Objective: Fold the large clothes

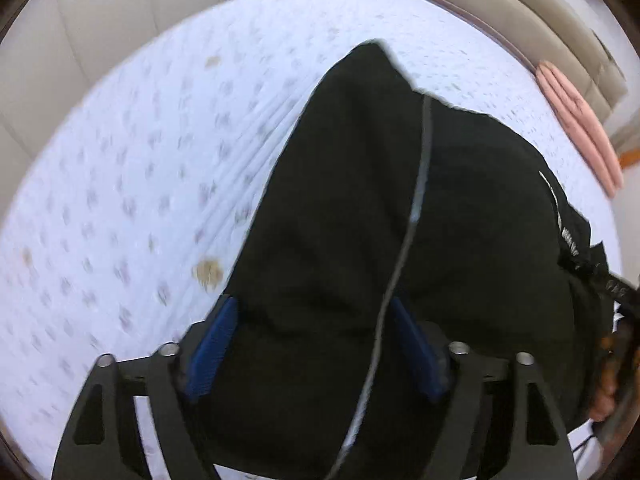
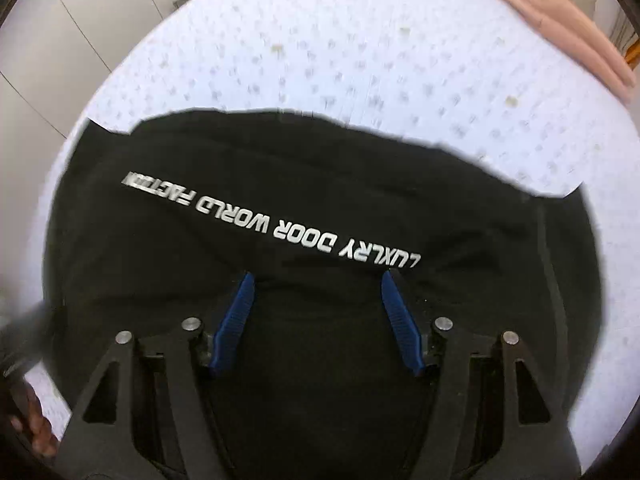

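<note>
A large black garment (image 1: pixel 400 208) lies on a white patterned bed sheet (image 1: pixel 120 200), with a thin grey cord (image 1: pixel 416 208) running down it. In the right wrist view the garment (image 2: pixel 280 168) shows white lettering "LUXURY DOOR WORLD FACTORY" upside down. My left gripper (image 1: pixel 312 304) is open, its blue pads (image 1: pixel 218 328) spread over the near part of the cloth. My right gripper (image 2: pixel 318 280) is open too, blue pads (image 2: pixel 240 300) apart just below the lettering. Neither holds cloth.
A pink folded item (image 1: pixel 576 120) lies at the bed's far right edge, also in the right wrist view (image 2: pixel 560 12). A beige headboard (image 1: pixel 540 12) runs along the far side. White cabinet doors (image 2: pixel 60 20) stand at the left.
</note>
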Action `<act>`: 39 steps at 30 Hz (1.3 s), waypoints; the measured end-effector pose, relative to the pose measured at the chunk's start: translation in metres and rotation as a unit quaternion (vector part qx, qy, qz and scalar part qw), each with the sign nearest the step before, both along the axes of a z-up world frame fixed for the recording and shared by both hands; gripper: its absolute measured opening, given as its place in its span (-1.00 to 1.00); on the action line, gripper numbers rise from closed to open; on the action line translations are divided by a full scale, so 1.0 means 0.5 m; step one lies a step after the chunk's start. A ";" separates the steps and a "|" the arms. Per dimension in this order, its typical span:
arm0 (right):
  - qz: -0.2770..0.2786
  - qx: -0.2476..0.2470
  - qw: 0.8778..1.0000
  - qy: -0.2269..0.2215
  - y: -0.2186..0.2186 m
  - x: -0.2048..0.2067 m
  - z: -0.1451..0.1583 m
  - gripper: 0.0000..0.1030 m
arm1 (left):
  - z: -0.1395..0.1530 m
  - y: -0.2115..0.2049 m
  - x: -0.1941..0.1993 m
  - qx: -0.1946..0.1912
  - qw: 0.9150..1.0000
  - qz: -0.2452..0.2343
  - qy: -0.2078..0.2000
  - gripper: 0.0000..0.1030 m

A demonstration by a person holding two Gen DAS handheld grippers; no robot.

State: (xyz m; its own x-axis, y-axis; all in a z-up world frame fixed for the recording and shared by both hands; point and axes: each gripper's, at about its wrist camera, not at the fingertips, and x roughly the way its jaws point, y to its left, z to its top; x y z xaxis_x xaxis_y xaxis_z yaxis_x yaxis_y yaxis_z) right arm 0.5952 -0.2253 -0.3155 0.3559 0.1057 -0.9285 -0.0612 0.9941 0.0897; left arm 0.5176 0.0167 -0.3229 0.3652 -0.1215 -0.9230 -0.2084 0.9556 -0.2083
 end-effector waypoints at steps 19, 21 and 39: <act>-0.074 0.017 0.997 0.021 -0.209 -0.237 0.010 -0.30 | 0.011 -0.045 -0.038 0.010 0.999 -0.051 -0.015 0.69; -0.066 0.011 0.997 0.023 -0.203 -0.232 -0.014 -0.30 | -0.004 -0.054 -0.041 0.017 0.998 -0.054 -0.014 0.69; -0.131 0.056 0.990 -0.020 -0.377 -0.149 0.032 0.55 | 0.073 0.046 0.062 -0.081 0.992 -0.098 0.003 0.69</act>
State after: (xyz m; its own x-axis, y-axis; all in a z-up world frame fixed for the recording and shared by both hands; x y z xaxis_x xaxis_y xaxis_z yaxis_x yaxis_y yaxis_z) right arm 0.5208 -0.4136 -0.2995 0.4204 0.1074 -0.9010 0.1911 0.9602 0.2036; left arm 0.5485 0.0396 -0.2865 0.3143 -0.3360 -0.8879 -0.0239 0.9322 -0.3613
